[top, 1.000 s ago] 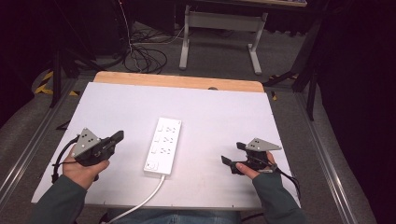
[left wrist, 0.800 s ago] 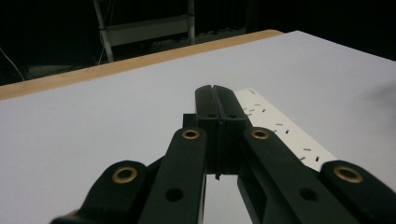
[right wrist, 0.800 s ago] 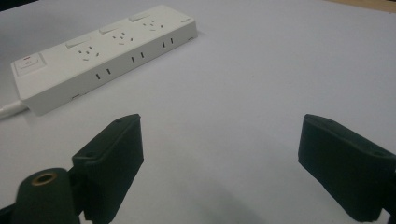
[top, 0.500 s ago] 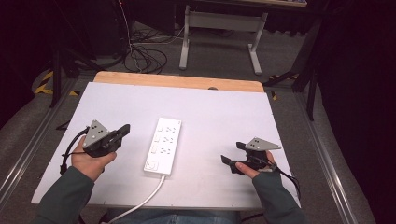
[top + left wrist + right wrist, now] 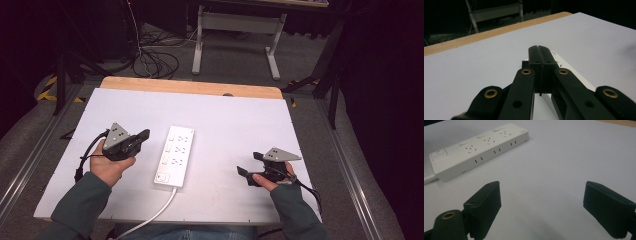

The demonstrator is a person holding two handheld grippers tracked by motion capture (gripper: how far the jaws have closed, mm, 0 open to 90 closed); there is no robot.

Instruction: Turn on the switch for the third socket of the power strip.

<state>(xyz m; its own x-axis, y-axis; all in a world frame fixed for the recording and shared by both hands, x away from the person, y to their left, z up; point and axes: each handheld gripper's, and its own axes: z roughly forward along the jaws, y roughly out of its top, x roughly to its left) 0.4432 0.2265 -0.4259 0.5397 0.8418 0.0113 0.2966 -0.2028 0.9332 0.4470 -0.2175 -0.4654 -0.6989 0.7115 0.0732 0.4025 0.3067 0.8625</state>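
Note:
A white power strip (image 5: 175,155) lies lengthwise near the middle of the white table (image 5: 235,125), its white cable (image 5: 150,216) running off the near edge. My left gripper (image 5: 144,135) is held just left of the strip, its jaws pressed together with nothing between them; in the left gripper view the shut gripper (image 5: 539,53) covers part of the power strip (image 5: 571,72). My right gripper (image 5: 250,167) rests low at the right side, its jaws wide apart and empty. In the right gripper view the power strip (image 5: 477,151) lies ahead of the open gripper (image 5: 541,205), with its red switch at the near end.
A wooden strip (image 5: 190,87) borders the table's far edge. Beyond it are a desk frame (image 5: 235,30) and loose cables (image 5: 150,55) on the floor. Metal rails (image 5: 30,165) run along both sides of the table.
My left gripper has lifted and moved forward and right, nearer the power strip. The right gripper has stayed put.

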